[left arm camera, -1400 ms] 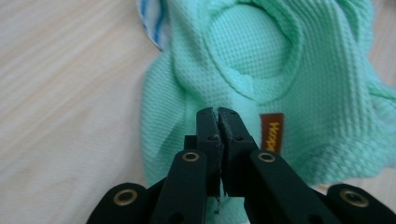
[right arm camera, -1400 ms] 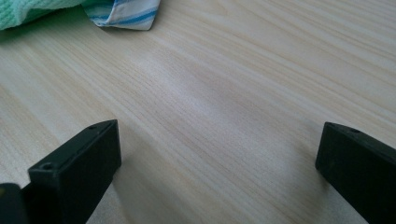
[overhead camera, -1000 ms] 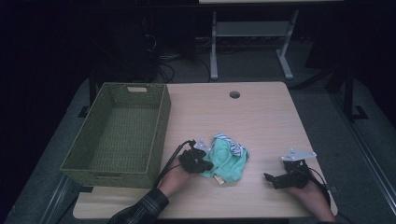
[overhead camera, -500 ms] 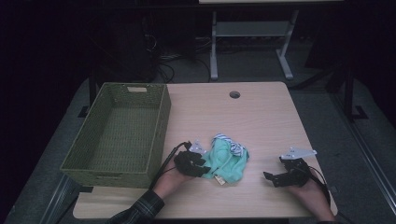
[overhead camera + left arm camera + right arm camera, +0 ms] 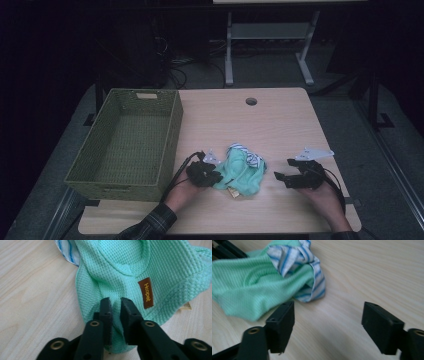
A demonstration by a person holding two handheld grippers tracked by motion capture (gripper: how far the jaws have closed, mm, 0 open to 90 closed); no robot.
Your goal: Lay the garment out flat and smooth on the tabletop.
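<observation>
1. On the wooden table [image 5: 280,125], near its front edge, lay a crumpled mint-green knit garment [image 5: 242,172] with a blue-and-white striped cloth [image 5: 246,152] bunched against its far side.
2. The left gripper [image 5: 212,176] sat at the garment's left edge, held by a hand in a plaid sleeve [image 5: 152,224].
3. Seen in the left gripper view, the left gripper [image 5: 115,305] had its jaws nearly together, pinching a raised fold of the mint-green knit garment [image 5: 155,267]; the jaws had just been closing on that fold.
4. A brown label [image 5: 145,293] with yellow lettering was sewn on the garment just right of the pinched fold.
5. The right gripper [image 5: 284,169] was to the garment's right, apart from it, its jaws pointing toward the cloth.
6. Its own view showed the right gripper [image 5: 328,317] with jaws spread apart over bare wood and nothing between them; they had just been narrowing.
7. A green woven basket [image 5: 170,125] stood at the table's left side, well apart from the right gripper and close to the left hand.
</observation>
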